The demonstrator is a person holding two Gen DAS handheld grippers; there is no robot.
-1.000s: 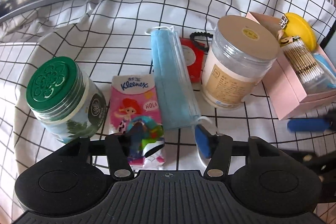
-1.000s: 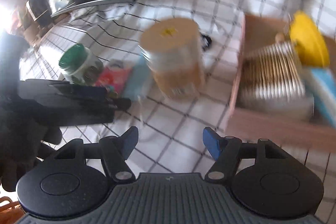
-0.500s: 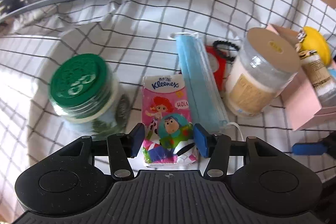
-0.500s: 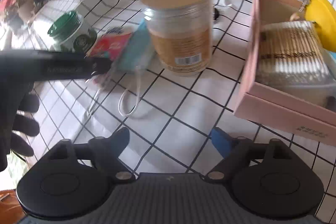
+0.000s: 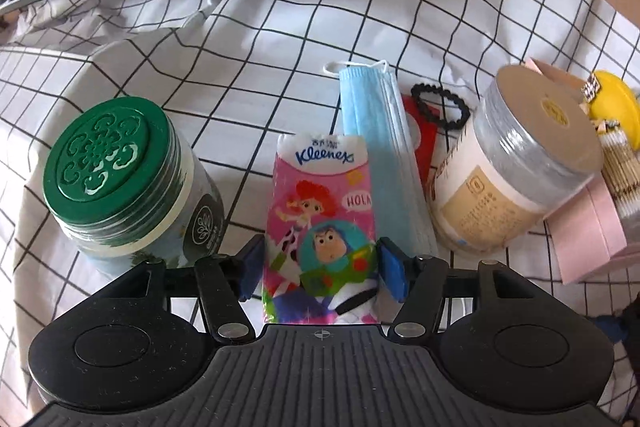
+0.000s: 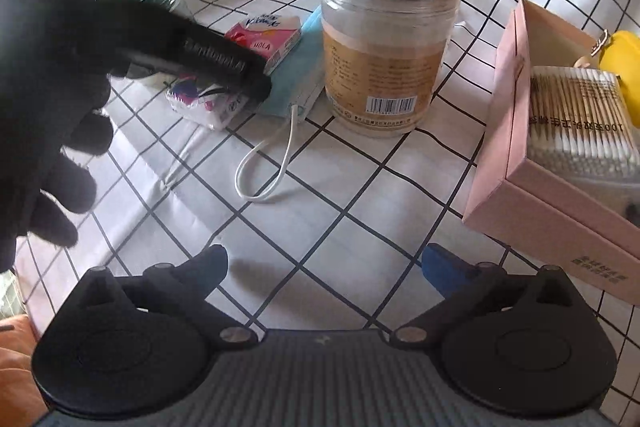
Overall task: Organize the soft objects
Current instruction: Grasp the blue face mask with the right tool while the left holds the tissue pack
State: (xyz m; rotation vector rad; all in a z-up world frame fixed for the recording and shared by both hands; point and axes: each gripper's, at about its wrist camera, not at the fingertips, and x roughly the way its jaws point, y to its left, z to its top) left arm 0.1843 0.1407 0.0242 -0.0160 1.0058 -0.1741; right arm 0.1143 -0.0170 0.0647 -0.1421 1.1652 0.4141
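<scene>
Left gripper (image 5: 322,269) spreads wider, astride the pink cartoon-printed Kleenex tissue pack (image 5: 322,223) lying flat, pads not pressing; blue face mask (image 5: 382,163) at its 2 o'clock. Right gripper (image 6: 324,267) gapes wider, empty.

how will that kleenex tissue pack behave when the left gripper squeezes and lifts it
The Kleenex tissue pack looks soft, so it will probably dent between the left gripper pads. Its glossy wrapper may slip a little. It lies flat on the cloth, so rolling or tipping seems unlikely.
</scene>
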